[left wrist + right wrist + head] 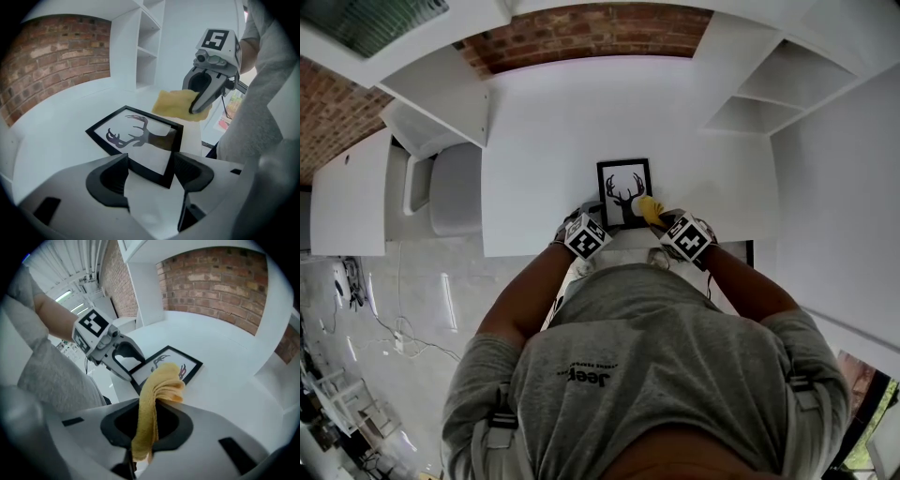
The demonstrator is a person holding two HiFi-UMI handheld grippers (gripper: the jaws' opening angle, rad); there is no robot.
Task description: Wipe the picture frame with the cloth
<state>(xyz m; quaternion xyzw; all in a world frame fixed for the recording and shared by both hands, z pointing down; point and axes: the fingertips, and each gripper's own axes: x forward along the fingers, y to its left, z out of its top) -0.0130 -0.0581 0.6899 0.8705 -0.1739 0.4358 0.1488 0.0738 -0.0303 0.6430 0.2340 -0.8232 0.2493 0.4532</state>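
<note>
White desk (544, 141), brick wall (581, 33) beyond — picture frame (624, 187) flat, cloth (647, 208) over corner.

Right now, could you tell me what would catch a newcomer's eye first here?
The yellow cloth, clamped in the right gripper by a corner of the picture frame, stands out against all the white. The black frame with its deer silhouette lies flat on the white table, its near corner between the left gripper's open jaws.
</note>
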